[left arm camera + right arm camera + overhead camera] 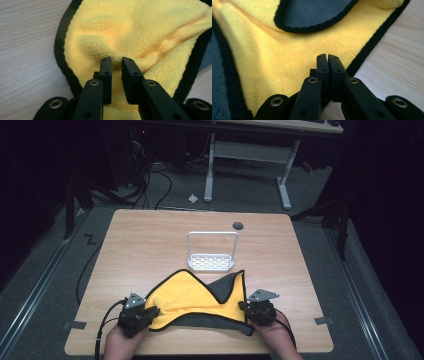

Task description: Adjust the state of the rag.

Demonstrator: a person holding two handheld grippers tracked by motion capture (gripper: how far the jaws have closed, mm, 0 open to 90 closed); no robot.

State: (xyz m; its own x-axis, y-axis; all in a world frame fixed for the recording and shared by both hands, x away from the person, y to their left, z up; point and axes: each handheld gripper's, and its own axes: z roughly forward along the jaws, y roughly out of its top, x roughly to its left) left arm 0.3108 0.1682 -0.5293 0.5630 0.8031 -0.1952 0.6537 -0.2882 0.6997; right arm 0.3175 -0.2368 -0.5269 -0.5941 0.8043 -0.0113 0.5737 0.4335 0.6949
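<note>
A yellow cloth (192,297) with black edging and a dark grey underside lies crumpled on the near half of the wooden table (150,240). One corner is folded over, grey side up. At the cloth's left edge, my left gripper (152,311) (116,60) has its jaws a little apart, with a raised fold of the yellow cloth (112,30) pinched between them. At the right edge, the jaws of my right gripper (243,306) (327,56) are almost touching. Their tips dig into the yellow cloth (287,55) just inside its black border.
A white wire rack (212,262) with a perforated base stands upright just beyond the cloth, mid-table. A round cable hole (238,225) lies behind it. Bare wood stretches to either side. Another desk's legs and several cables occupy the dark floor beyond.
</note>
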